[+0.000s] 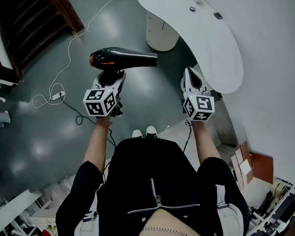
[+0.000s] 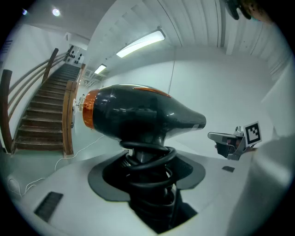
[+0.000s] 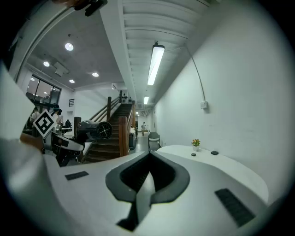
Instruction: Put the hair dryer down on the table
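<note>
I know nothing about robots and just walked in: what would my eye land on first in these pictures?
Probably the glossy black hair dryer with an orange band at its back end, held up over the grey floor by its cord-wrapped handle in the left tool. Next comes the right tool, closed and empty, close to the edge of the curved white table by the wall.

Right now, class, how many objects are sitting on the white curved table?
3, all at its far end: a small potted plant, a small round dark object and a flat dark rectangular object. The table is partly out of view nearer us, so more may be hidden.
</note>
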{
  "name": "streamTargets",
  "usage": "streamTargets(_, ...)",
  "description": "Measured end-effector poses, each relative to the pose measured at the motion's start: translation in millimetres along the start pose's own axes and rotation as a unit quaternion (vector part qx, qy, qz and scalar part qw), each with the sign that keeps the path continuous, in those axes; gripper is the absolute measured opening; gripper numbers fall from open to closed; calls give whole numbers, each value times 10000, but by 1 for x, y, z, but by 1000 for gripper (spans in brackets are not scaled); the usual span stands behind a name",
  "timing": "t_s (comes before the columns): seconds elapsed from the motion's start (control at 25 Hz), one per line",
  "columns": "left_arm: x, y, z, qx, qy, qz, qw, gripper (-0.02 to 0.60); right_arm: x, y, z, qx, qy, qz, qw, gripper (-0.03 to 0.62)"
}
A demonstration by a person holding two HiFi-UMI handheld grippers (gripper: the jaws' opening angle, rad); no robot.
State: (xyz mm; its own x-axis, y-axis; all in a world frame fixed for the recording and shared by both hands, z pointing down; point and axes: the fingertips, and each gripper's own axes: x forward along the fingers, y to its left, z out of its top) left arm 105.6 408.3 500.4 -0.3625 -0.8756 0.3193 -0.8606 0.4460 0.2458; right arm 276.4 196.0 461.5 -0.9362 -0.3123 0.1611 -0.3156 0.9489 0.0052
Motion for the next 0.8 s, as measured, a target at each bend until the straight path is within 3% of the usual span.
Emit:
streamTargets(0.28,-9,-2,-2,-1,-13,50,10000,258,-5,11,5,109,-126,261,9995,4)
streamTargets(0.8,-3,-8,-4,-53,-57,244,9997,258,0,-10,1,141,-108,232,9996,6)
